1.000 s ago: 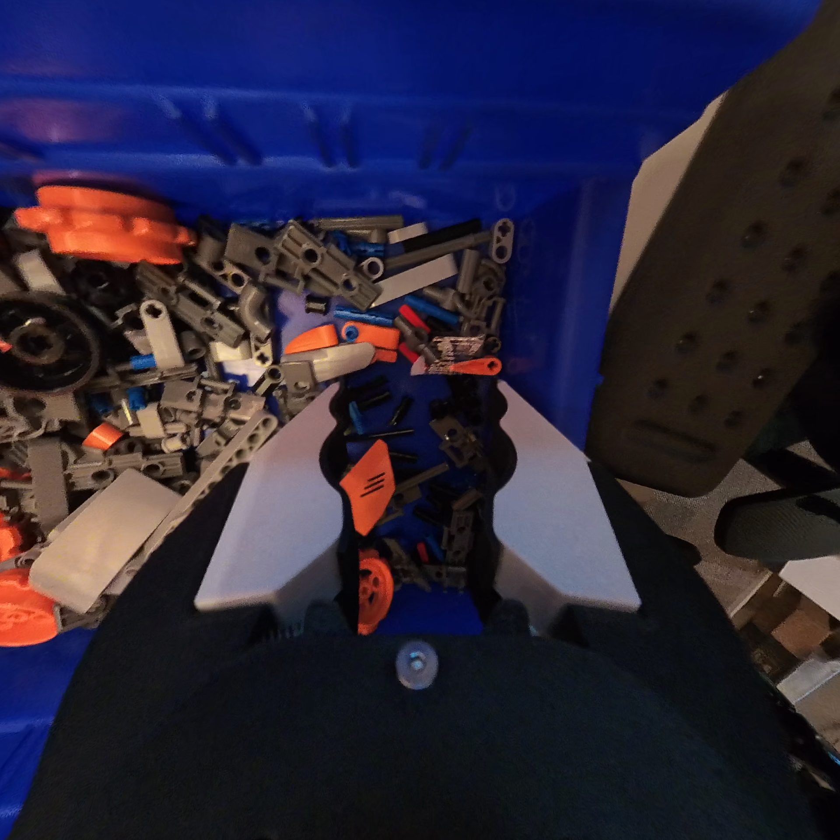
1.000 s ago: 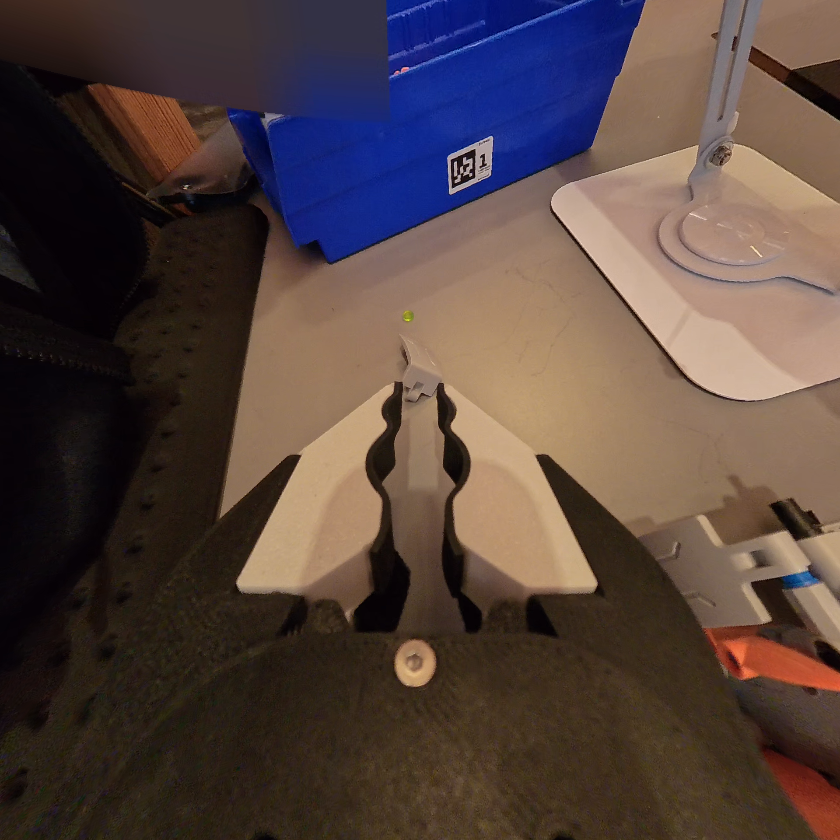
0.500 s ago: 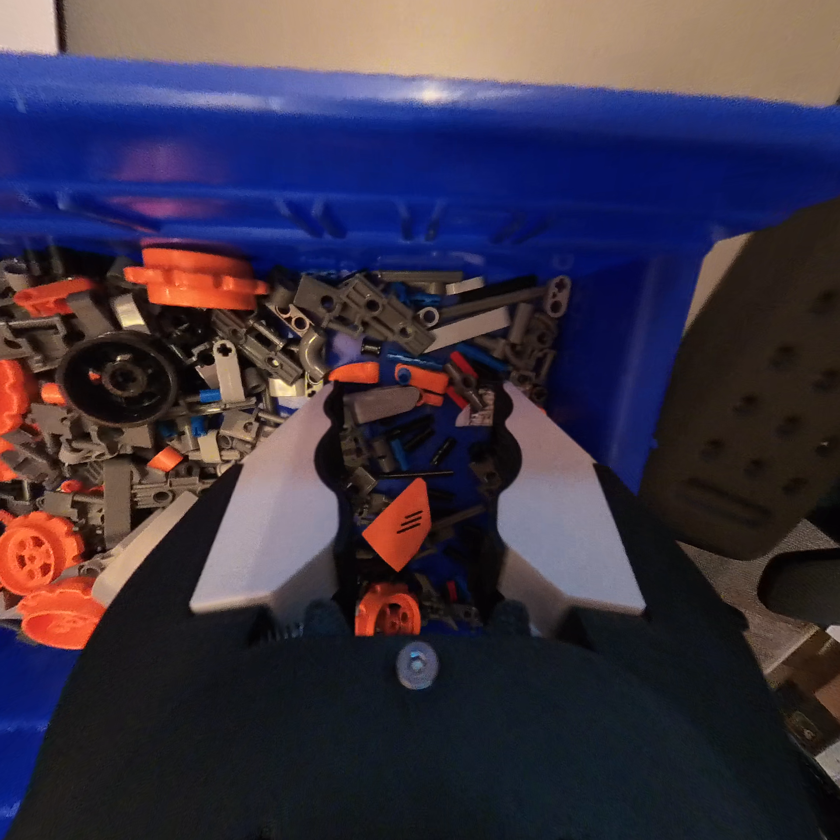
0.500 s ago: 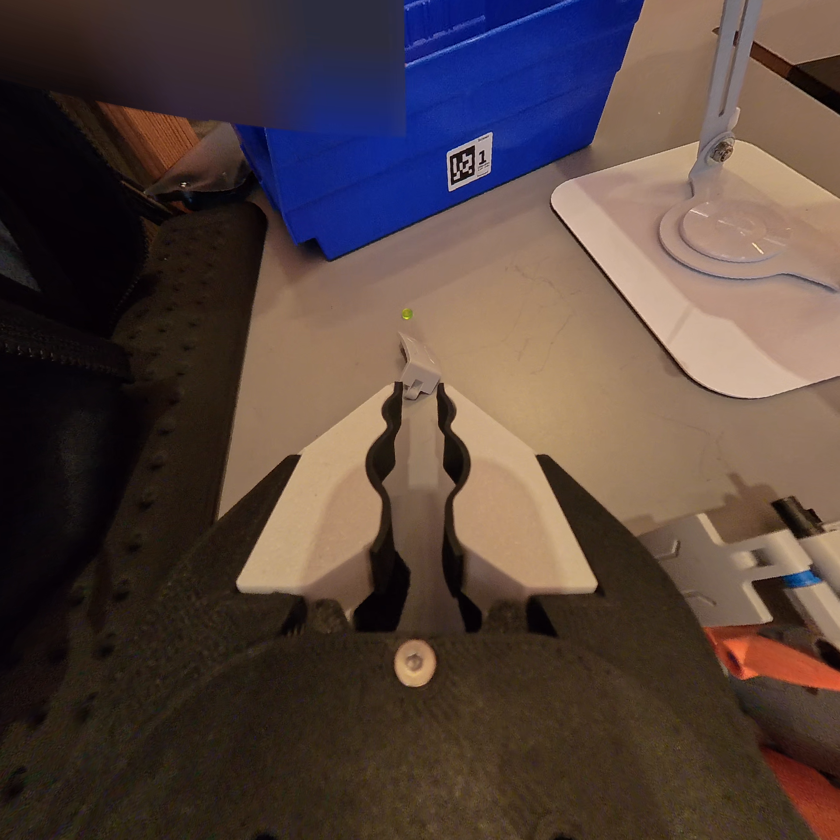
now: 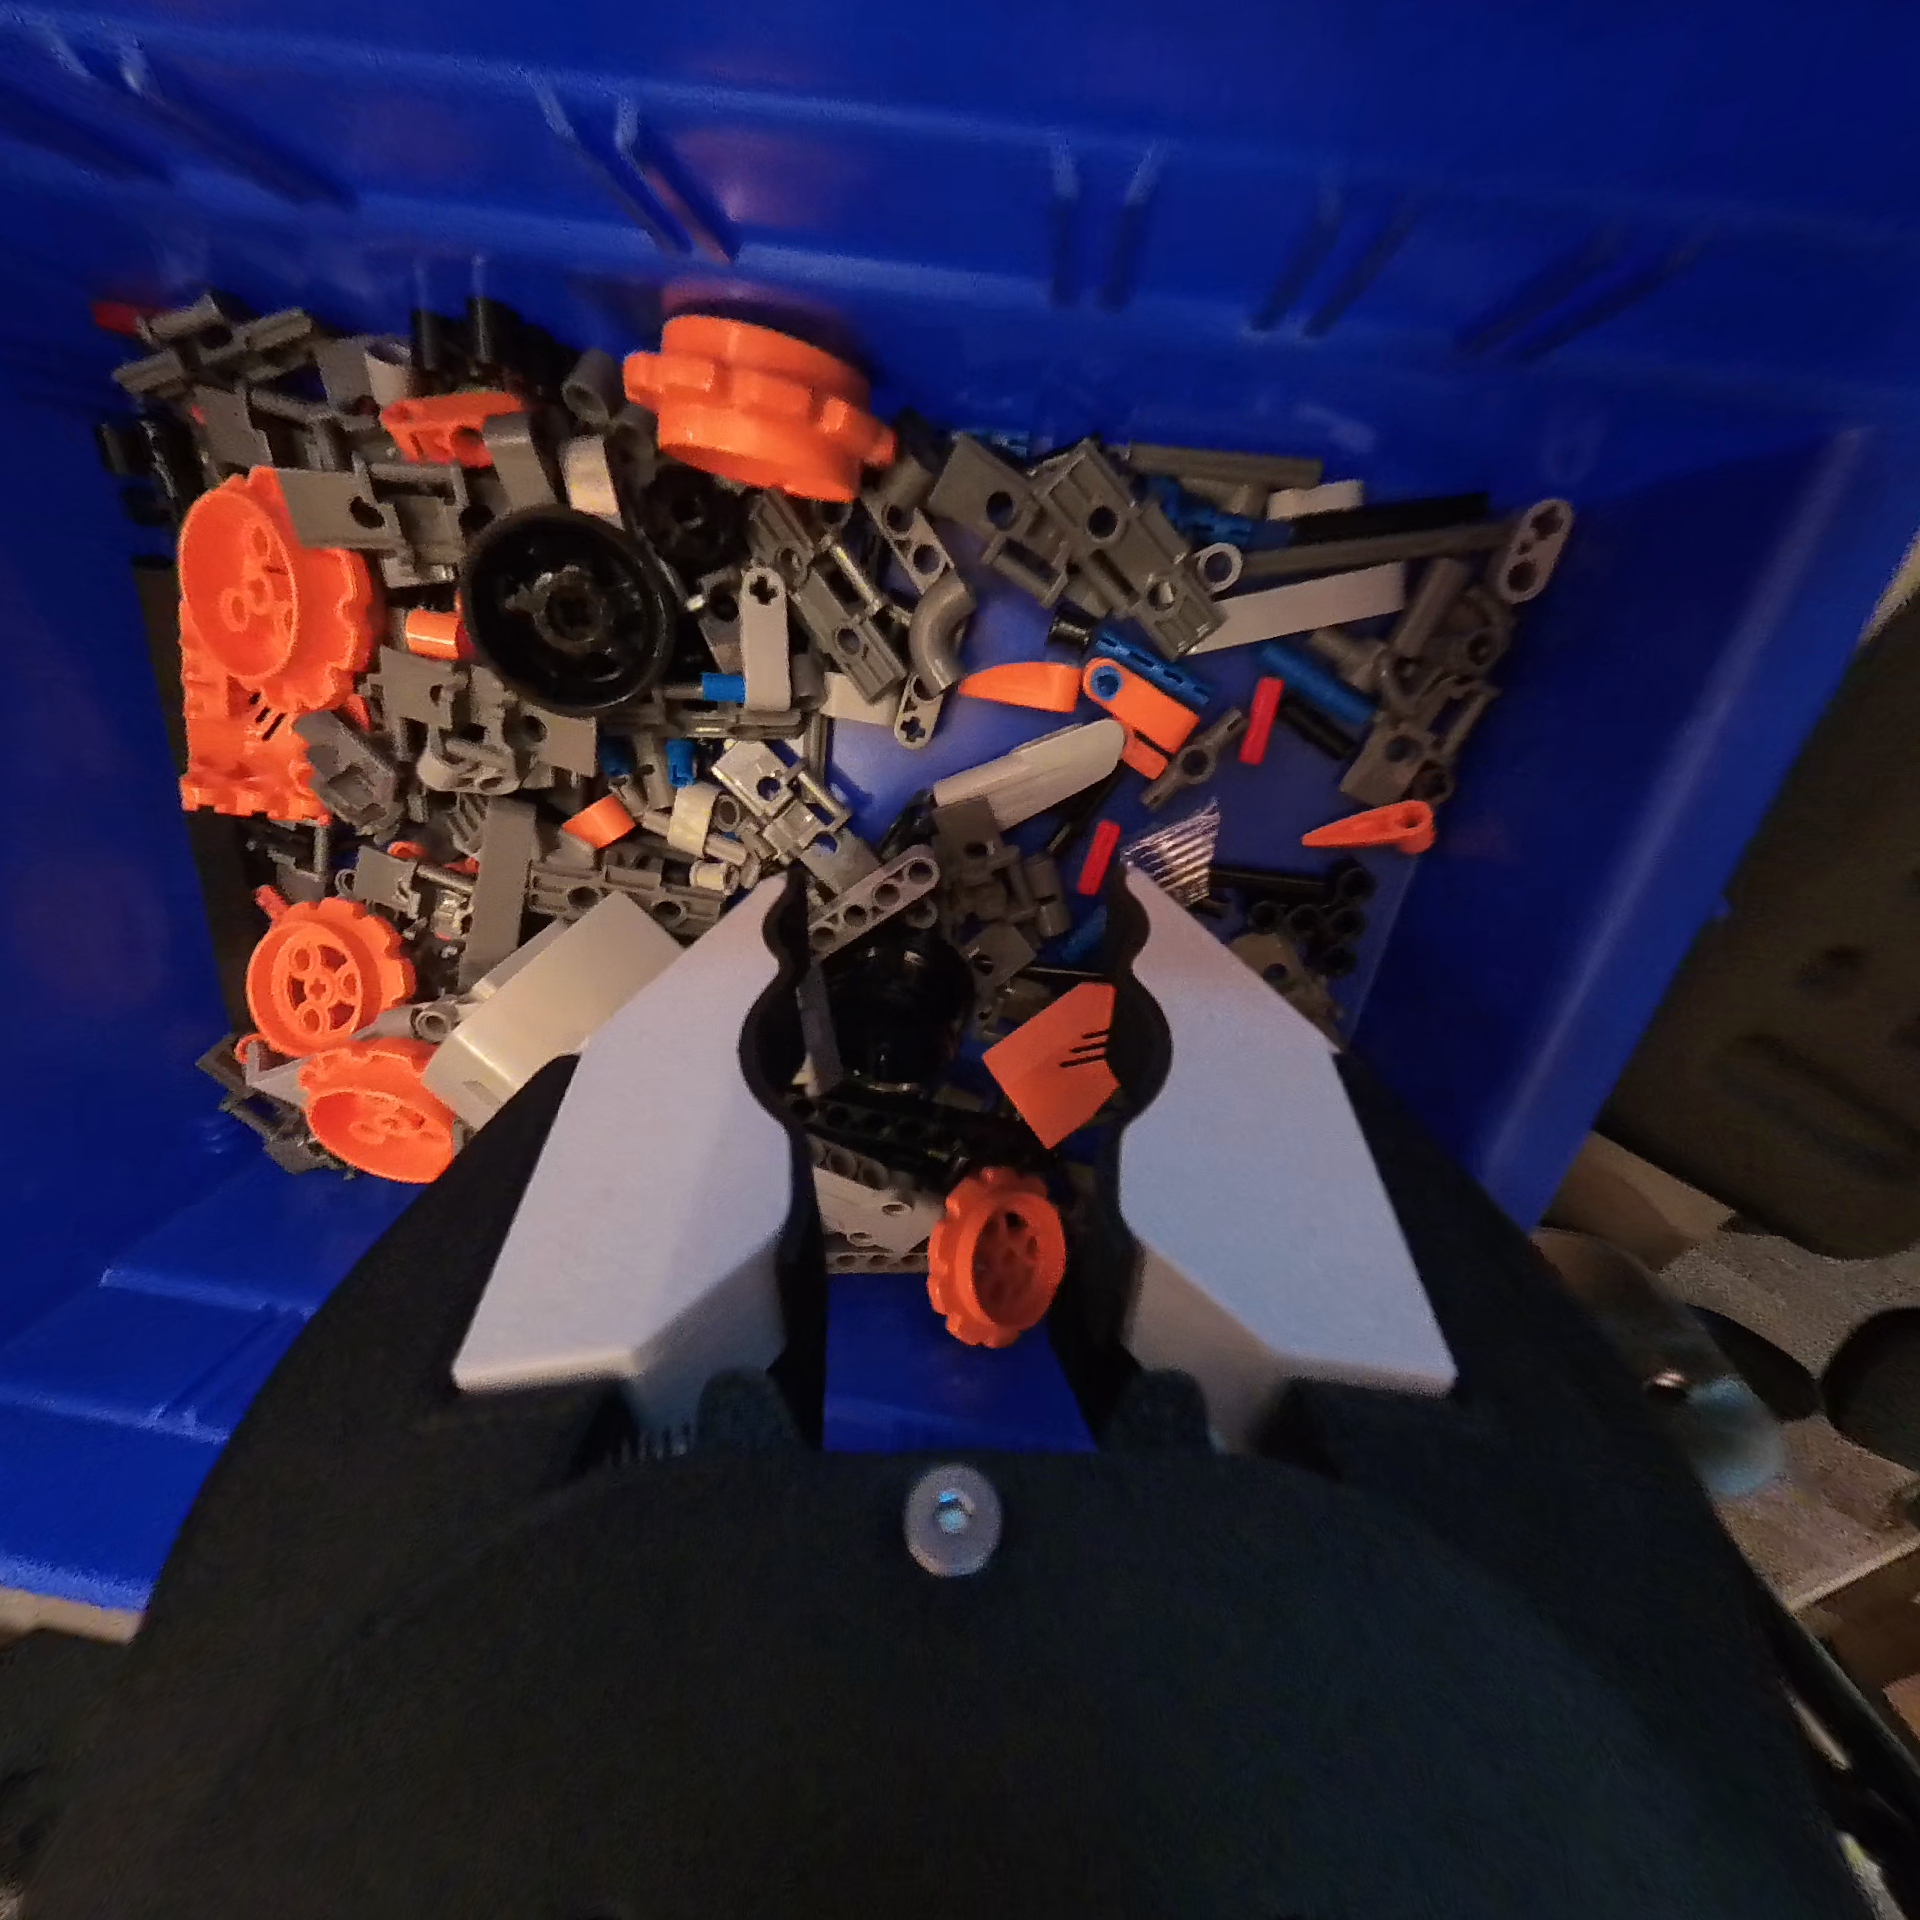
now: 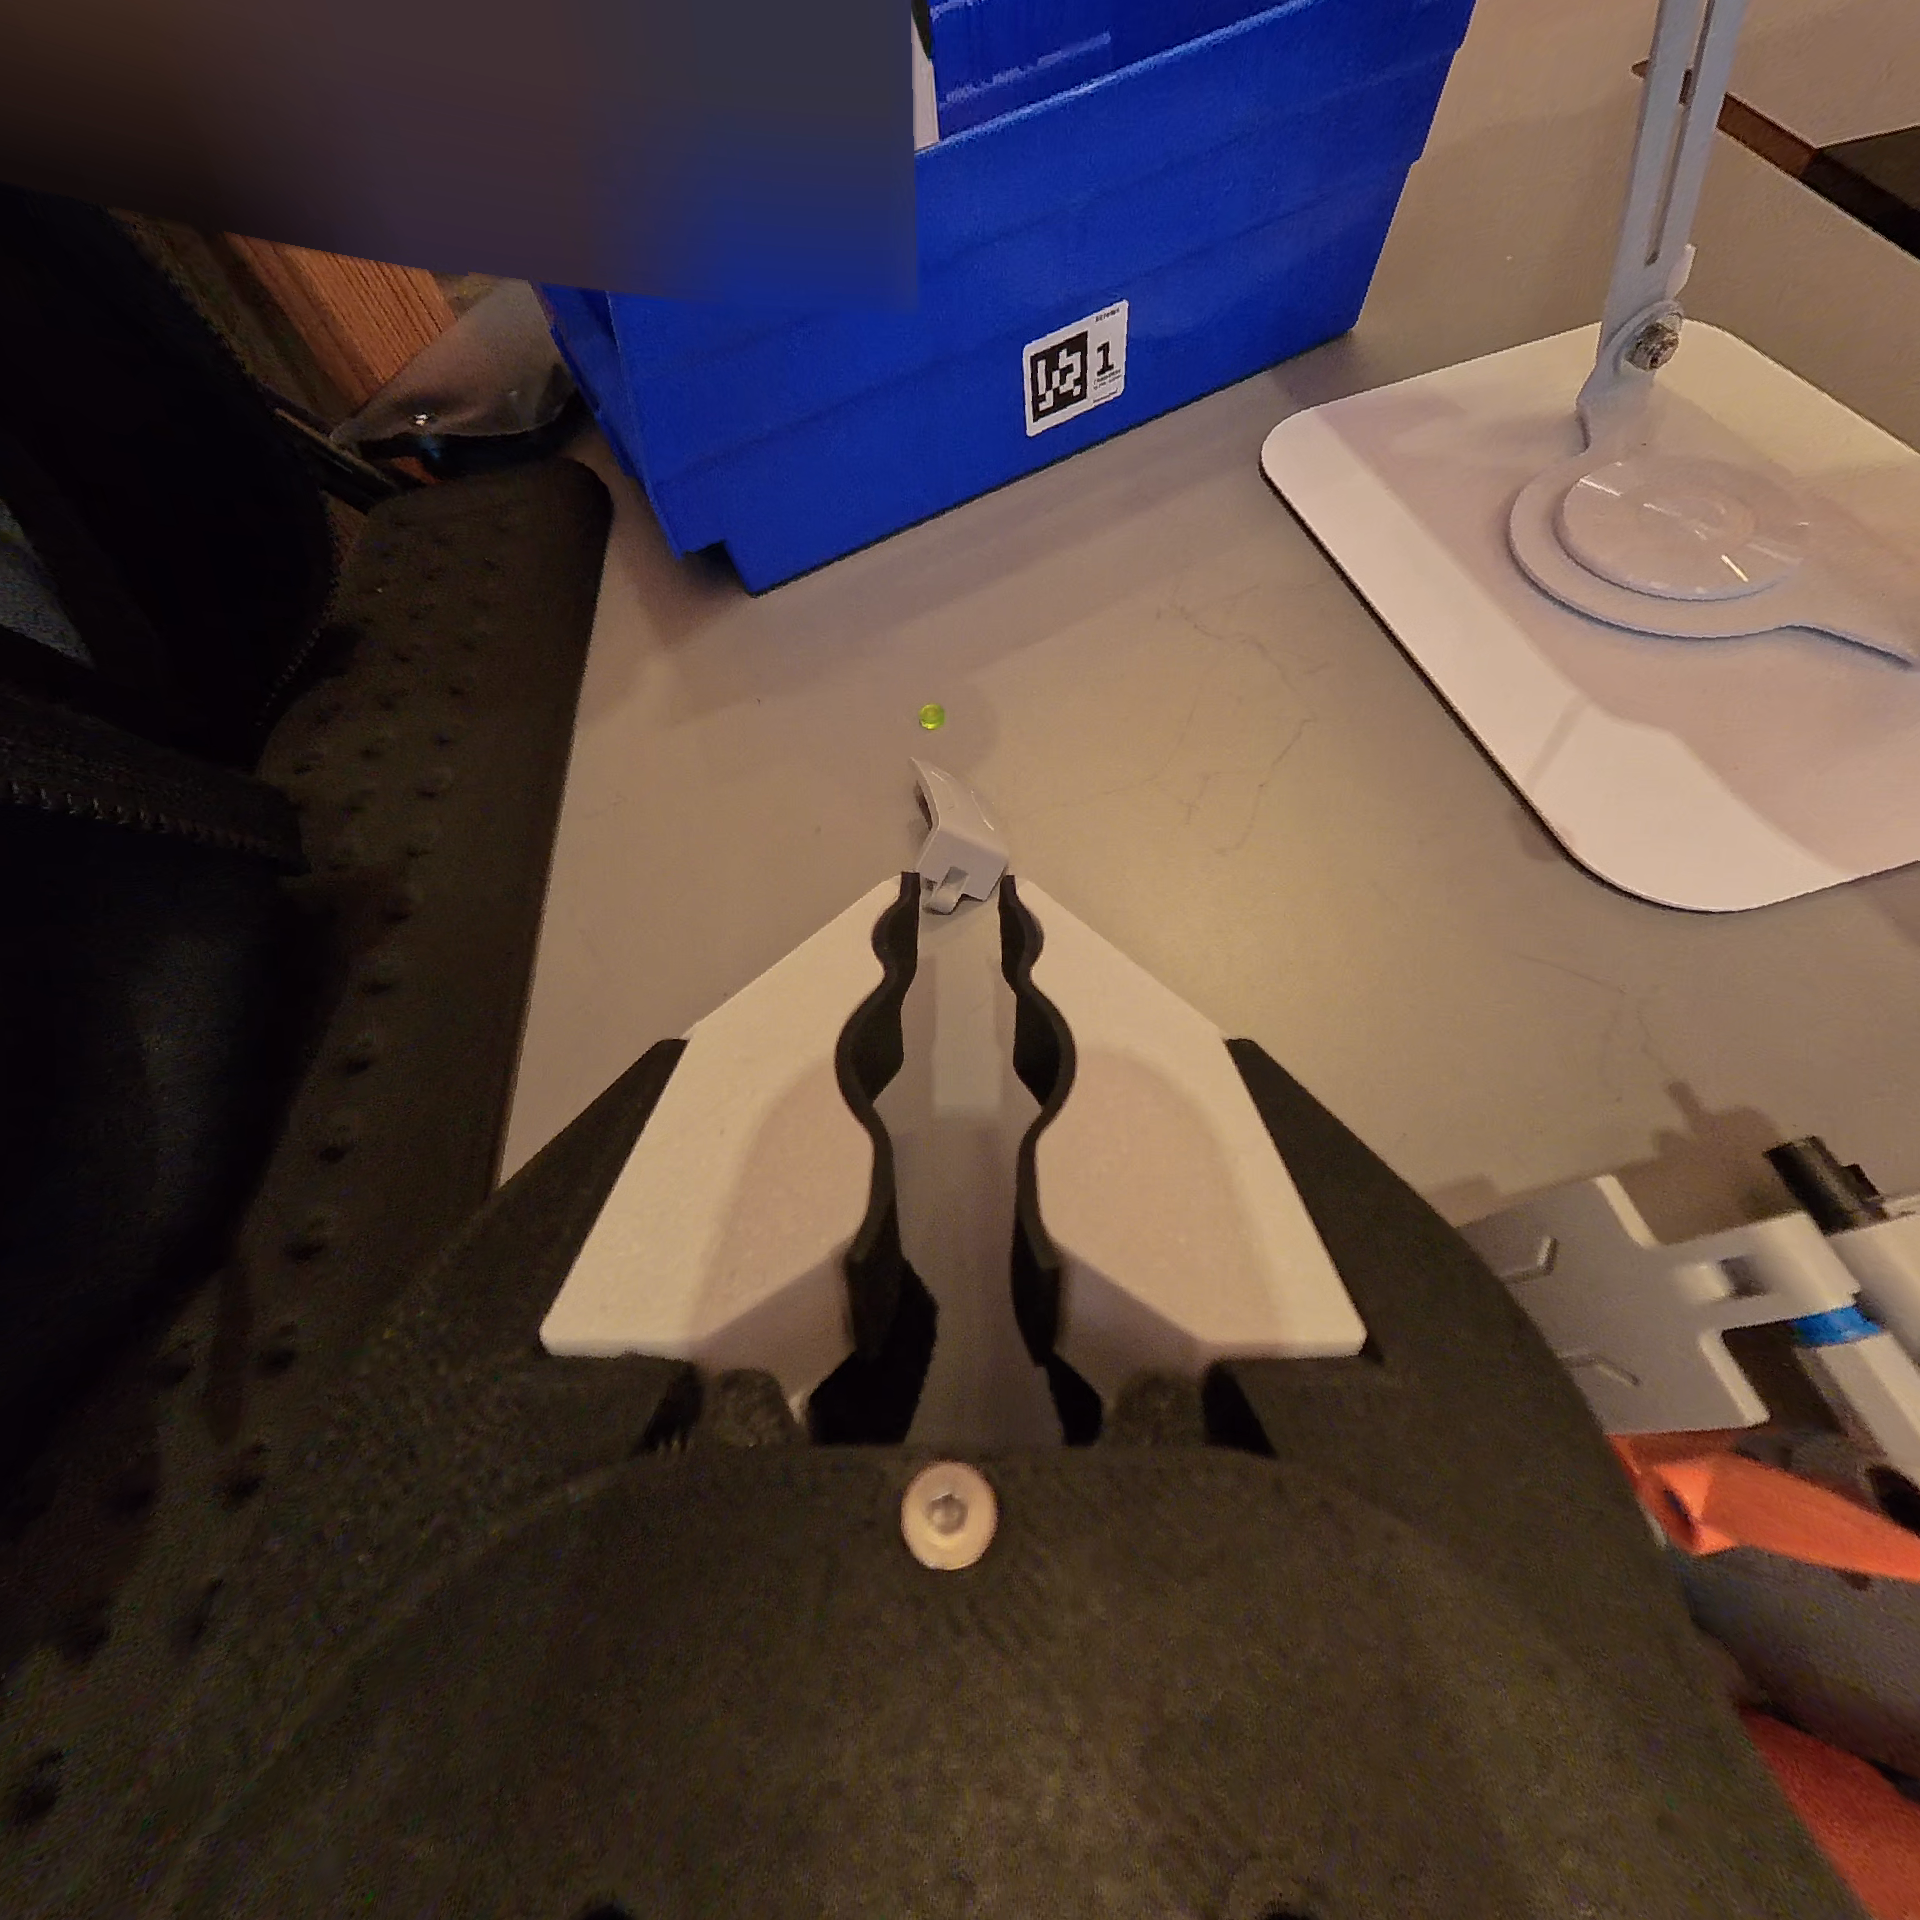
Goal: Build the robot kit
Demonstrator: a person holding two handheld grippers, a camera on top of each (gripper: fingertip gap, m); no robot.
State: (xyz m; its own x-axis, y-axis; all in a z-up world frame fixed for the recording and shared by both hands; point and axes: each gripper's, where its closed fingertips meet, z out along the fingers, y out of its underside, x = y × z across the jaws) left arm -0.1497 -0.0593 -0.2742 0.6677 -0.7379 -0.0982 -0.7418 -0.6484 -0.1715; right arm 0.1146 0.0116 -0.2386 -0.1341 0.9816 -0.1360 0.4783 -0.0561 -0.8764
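Grey tabletop (image 6: 1195, 727) bare ahead | right gripper (image 6: 951, 883) pinches grey piece (image 6: 961, 831) (tip-held); left gripper (image 5: 956, 904) wide over blue bin (image 5: 935, 156)

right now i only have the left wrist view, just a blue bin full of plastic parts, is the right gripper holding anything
Observer: Yes, the right gripper is shut on a small grey piece, pinched at its fingertips.
Operator: is it over a bin too
Observer: No, it is over a bare grey table; a blue bin stands farther ahead.
Operator: anything close to the piece
Observer: A small green dot on the table just beyond it.
Operator: and off to the right
Observer: A white base with an upright post.
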